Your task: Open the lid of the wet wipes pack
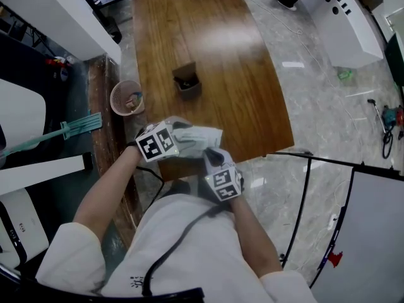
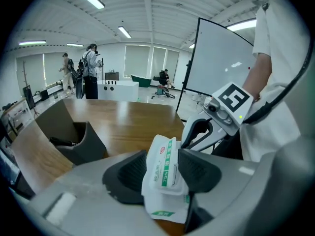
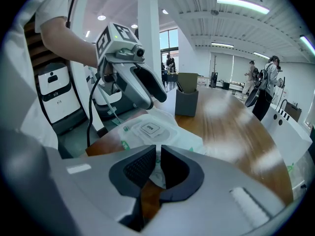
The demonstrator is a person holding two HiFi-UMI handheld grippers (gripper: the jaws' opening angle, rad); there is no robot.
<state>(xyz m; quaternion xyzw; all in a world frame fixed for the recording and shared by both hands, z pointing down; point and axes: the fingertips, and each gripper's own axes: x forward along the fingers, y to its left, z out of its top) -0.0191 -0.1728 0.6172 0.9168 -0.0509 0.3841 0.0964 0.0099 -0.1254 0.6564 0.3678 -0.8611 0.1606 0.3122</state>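
The jaws of the left gripper (image 2: 165,170) are closed on one end of the wet wipes pack (image 2: 166,167), with both dark pads pressing its sides and the pack standing edge-on between them. The jaws of the right gripper (image 3: 158,162) are nearly together and pinch the thin film edge at the pack's opposite end. Just beyond the right jaws the pack's lid (image 3: 150,128) faces up, lying flat and closed. Farther past both jaws a grey box (image 3: 187,101) stands on the wooden bench (image 1: 208,43).
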